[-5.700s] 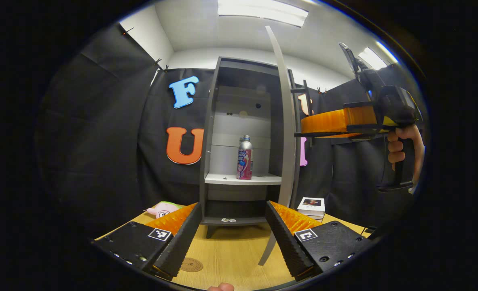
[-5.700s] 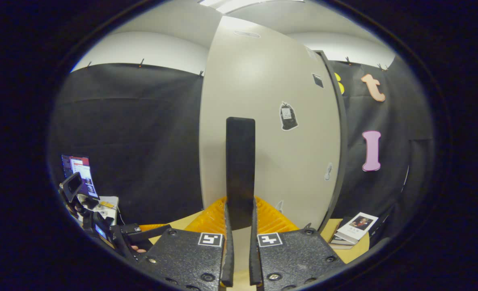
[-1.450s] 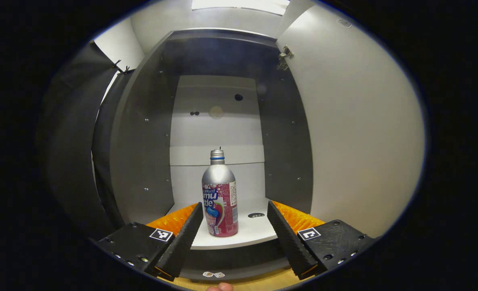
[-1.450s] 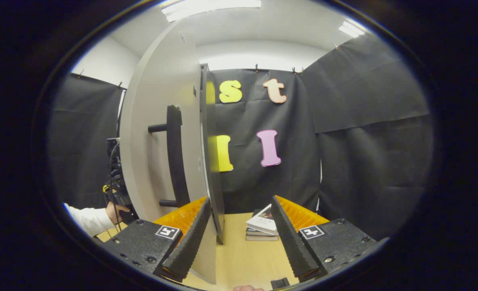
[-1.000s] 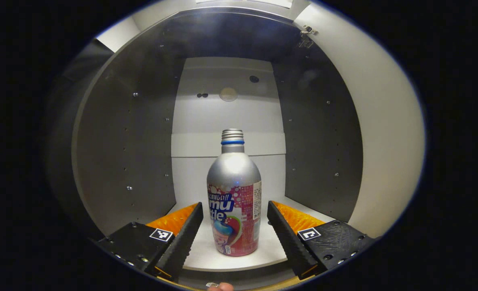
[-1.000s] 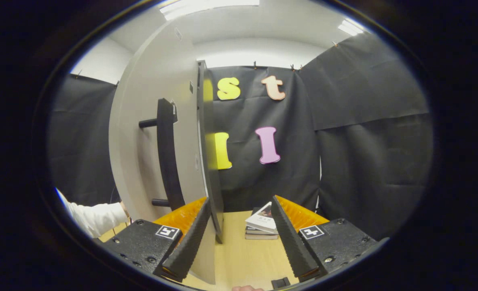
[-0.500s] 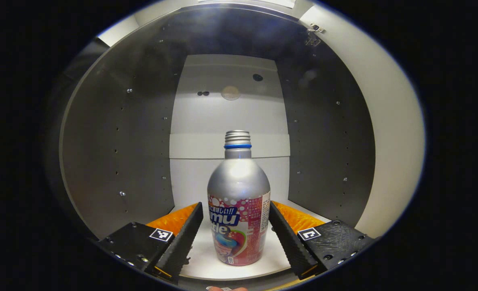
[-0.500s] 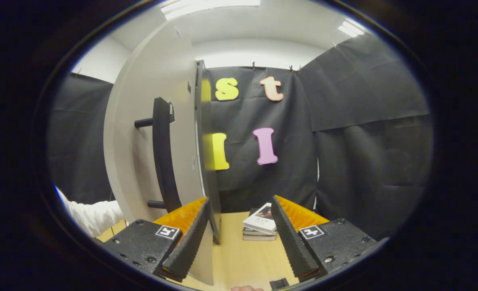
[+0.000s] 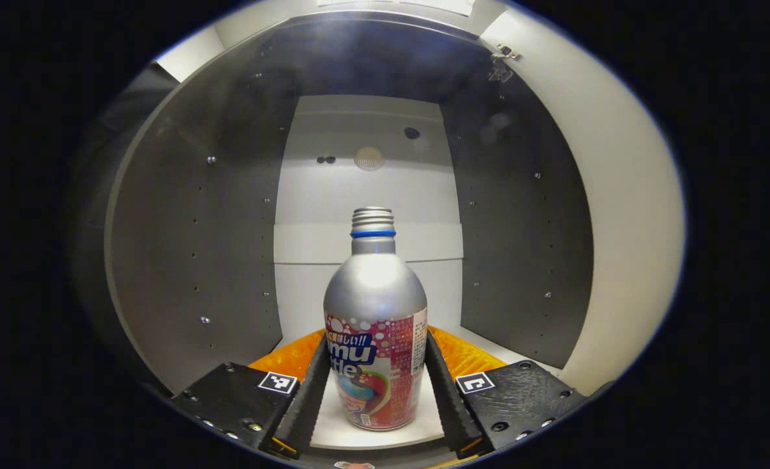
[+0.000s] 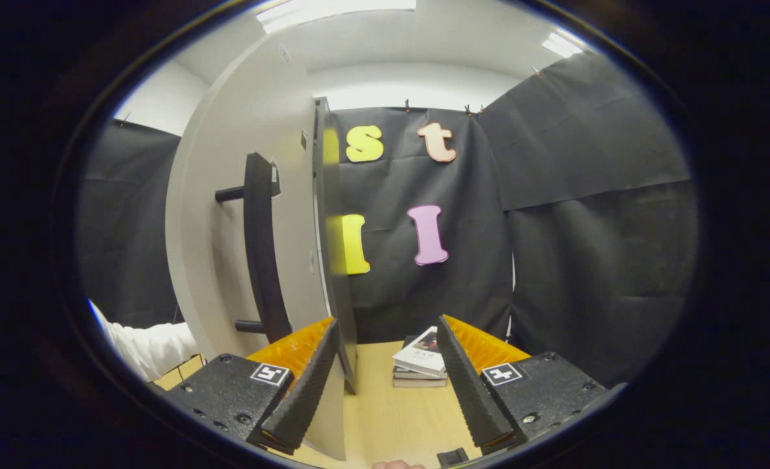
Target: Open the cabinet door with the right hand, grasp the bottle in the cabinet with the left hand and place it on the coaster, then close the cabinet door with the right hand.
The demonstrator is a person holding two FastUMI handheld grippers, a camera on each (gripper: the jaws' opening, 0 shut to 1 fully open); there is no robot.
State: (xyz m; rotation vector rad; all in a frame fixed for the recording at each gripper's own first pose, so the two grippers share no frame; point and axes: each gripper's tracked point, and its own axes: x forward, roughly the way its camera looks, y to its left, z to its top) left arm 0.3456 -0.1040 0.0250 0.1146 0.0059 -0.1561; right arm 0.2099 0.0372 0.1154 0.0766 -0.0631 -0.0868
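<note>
In the left gripper view a silver bottle (image 9: pixel 373 319) with a pink label stands upright on the white shelf (image 9: pixel 385 433) inside the open cabinet. My left gripper (image 9: pixel 374 378) has both fingers pressed against the bottle's lower body, one on each side. In the right gripper view the pale cabinet door (image 10: pixel 228 215) stands swung open at the left, its dark bar handle (image 10: pixel 260 247) facing me. My right gripper (image 10: pixel 385 365) is open and holds nothing, just right of the door's edge.
Grey cabinet side walls (image 9: pixel 196 247) close in on both sides of the bottle. A stack of books (image 10: pixel 419 365) lies on the wooden table (image 10: pixel 391 417) ahead of the right gripper. A white sleeve (image 10: pixel 144 348) shows at the lower left behind the door.
My left gripper's fingers have closed in from either side until they press on the bottle. The right gripper has hardly moved and the door stays open.
</note>
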